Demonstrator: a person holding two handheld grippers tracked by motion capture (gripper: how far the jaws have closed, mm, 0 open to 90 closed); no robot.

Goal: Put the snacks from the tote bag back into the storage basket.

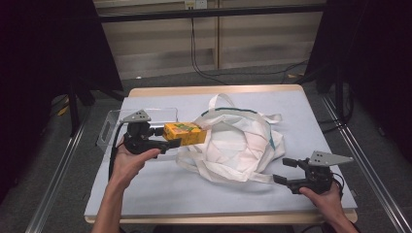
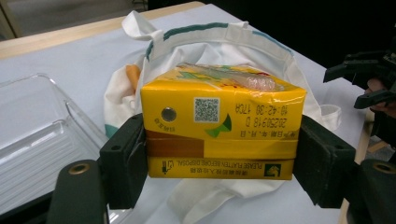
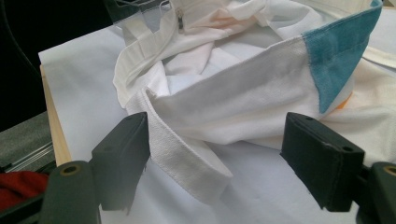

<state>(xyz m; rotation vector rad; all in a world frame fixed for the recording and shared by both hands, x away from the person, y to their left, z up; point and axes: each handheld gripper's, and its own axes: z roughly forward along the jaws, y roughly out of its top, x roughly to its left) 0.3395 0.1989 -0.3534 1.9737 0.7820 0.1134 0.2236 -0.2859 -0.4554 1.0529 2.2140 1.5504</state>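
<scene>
two grippers work at the table [image 1: 160,199] in the high view: the left gripper [image 1: 176,137] holds a yellow drink carton [image 1: 184,133] at the white tote bag [image 1: 238,145], beside a clear plastic tray [image 1: 112,124]; the right gripper [image 1: 283,171] stands open by the bag's near edge. in the left gripper view, the jaws clamp the carton's two ends above the bag. in the right gripper view, the jaws gape wide, a bag strap [image 3: 187,158] lying between them unpinched.

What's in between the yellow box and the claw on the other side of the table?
The white tote bag lies between the yellow box, held in the left claw, and the open right claw. The high view shows it.
</scene>
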